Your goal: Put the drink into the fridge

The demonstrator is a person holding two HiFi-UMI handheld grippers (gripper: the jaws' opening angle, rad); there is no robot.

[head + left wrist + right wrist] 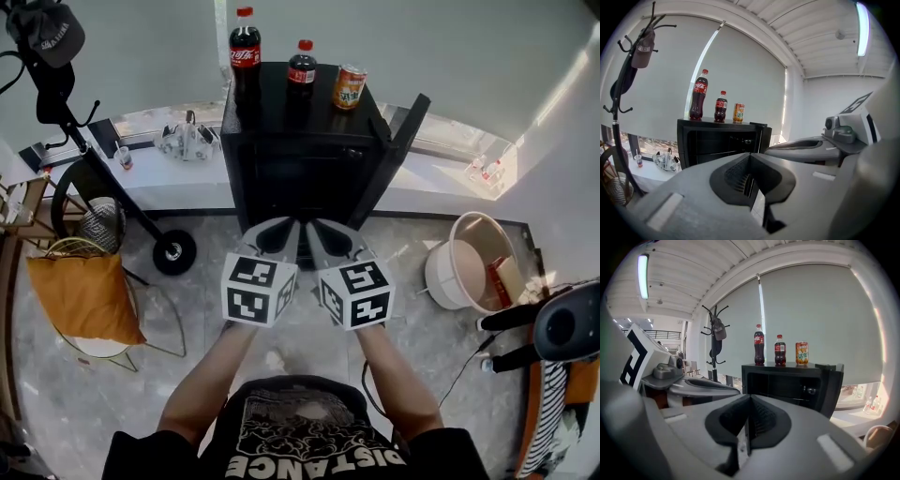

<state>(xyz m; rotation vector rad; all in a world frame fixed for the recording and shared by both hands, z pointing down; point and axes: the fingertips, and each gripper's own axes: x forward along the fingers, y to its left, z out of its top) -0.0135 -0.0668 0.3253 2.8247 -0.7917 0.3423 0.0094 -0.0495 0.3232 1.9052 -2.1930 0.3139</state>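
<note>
We hold the left gripper (277, 236) and right gripper (330, 238) clenched, empty, near the fridge (300, 159); its door (401, 141) seems open, ready for a drink (246, 52) from its top.

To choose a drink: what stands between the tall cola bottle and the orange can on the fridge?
A shorter cola bottle stands there, clear in the head view.

Grey marbled floor (206, 281), pale drawn blind (740, 70), black coat stand (614, 123), orange-cushioned chair (82, 295), ceiling strip light (861, 28).
</note>
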